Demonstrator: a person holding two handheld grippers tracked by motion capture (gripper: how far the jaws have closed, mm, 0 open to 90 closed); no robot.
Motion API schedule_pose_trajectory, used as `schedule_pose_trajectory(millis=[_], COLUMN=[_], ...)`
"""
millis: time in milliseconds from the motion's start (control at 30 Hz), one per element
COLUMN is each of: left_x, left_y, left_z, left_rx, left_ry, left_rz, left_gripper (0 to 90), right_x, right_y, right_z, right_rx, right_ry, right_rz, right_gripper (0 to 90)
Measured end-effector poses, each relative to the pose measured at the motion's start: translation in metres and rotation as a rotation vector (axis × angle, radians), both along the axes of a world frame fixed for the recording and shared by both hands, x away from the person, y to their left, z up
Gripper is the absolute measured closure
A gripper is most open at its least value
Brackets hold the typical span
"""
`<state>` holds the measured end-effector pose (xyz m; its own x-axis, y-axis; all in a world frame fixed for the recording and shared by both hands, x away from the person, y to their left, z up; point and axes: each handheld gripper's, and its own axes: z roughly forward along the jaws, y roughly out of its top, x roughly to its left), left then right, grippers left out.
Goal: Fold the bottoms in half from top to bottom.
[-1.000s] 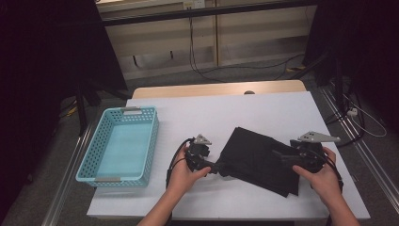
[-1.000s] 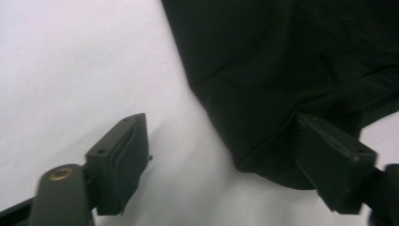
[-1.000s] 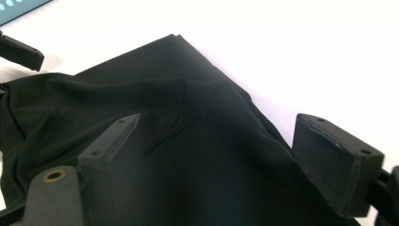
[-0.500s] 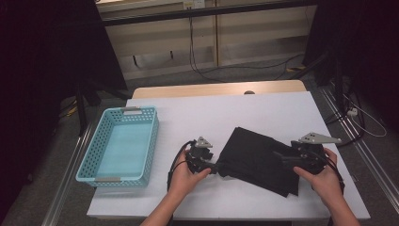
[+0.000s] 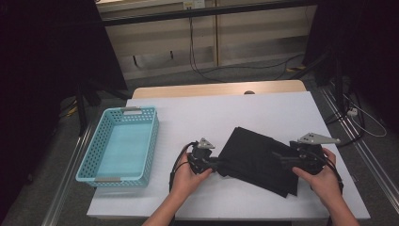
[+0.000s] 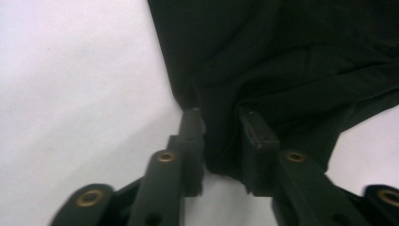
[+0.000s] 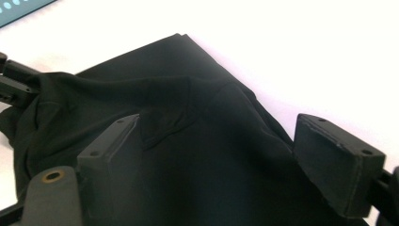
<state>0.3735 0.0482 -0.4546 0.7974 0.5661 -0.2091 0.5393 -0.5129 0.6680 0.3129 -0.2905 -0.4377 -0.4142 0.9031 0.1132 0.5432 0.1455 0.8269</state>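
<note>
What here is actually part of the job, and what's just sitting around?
In use:
- black cloth, folded on the table
- left gripper, jaws just closing on the cloth's corner
- right gripper, jaws open over the cloth's other side

Lying about:
- turquoise basket, empty, off to the left
- cables on the floor
</note>
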Motion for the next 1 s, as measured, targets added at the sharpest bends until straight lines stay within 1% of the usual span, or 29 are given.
schedule_pose_trajectory(millis=[100, 200, 233, 267, 333, 367, 433, 467, 500, 533, 567, 667, 700, 800, 867, 1000], left_x=[0.000, 0.000, 0.001, 0.001, 0.002, 0.004, 0.005, 0.005, 0.007, 0.007, 0.008, 0.010, 0.011, 0.013, 0.015, 0.017], left_y=[0.000, 0.000, 0.000, 0.000, 0.000, 0.001, 0.001, 0.001, 0.001, 0.001, 0.002, 0.002, 0.003, 0.007, 0.009, 0.009], left_z=[0.000, 0.001, 0.001, 0.001, 0.001, 0.001, 0.001, 0.001, 0.002, 0.002, 0.002, 0.004, 0.004, 0.006, 0.006, 0.006], left_rx=[-0.007, -0.010, -0.016, -0.016, -0.017, -0.019, -0.025, -0.025, -0.028, -0.028, -0.031, -0.030, -0.028, -0.040, -0.041, -0.036], left_ry=[0.022, 0.028, 0.033, 0.035, 0.040, 0.054, 0.068, 0.068, 0.092, 0.092, 0.110, 0.121, 0.120, 0.129, 0.137, 0.141], left_rz=[0.007, 0.008, 0.012, 0.011, 0.010, 0.010, 0.020, 0.020, 0.028, 0.028, 0.040, 0.044, 0.045, 0.060, 0.061, 0.064], left_gripper=[77.4, 80.7, 81.3, 81.5, 82.0, 82.2, 82.5, 82.6, 82.7, 82.8, 83.0, 83.2, 83.3, 83.4, 83.4, 83.5], right_x=[0.001, 0.000, -0.001, -0.002, -0.003, -0.003, -0.003, -0.003, -0.002, -0.002, -0.003, -0.003, -0.003, -0.003, -0.003, -0.003], right_y=[-0.001, 0.000, 0.001, 0.001, 0.001, 0.000, 0.000, 0.000, 0.000, 0.000, 0.000, 0.002, 0.002, 0.002, 0.001, 0.000], right_z=[0.000, 0.001, 0.002, 0.002, 0.003, 0.003, 0.002, 0.002, 0.002, 0.002, 0.002, 0.002, 0.002, 0.003, 0.004, 0.003], right_rx=[0.000, 0.007, 0.014, 0.008, 0.014, 0.015, 0.012, 0.012, 0.026, 0.026, 0.020, 0.024, 0.019, 0.025, 0.029, 0.033], right_ry=[-0.003, -0.002, -0.003, -0.010, -0.012, -0.012, -0.007, -0.007, -0.003, -0.003, -0.007, -0.008, -0.007, -0.011, -0.014, -0.011], right_rz=[-0.002, 0.004, 0.008, 0.010, 0.012, 0.013, 0.013, 0.013, 0.016, 0.016, 0.022, 0.025, 0.024, 0.021, 0.019, 0.027], right_gripper=[16.6, 16.8, 17.0, 17.0, 17.1, 17.0, 17.0, 17.0, 16.7, 16.7, 16.6, 16.3, 16.2, 16.0, 16.1, 16.0])
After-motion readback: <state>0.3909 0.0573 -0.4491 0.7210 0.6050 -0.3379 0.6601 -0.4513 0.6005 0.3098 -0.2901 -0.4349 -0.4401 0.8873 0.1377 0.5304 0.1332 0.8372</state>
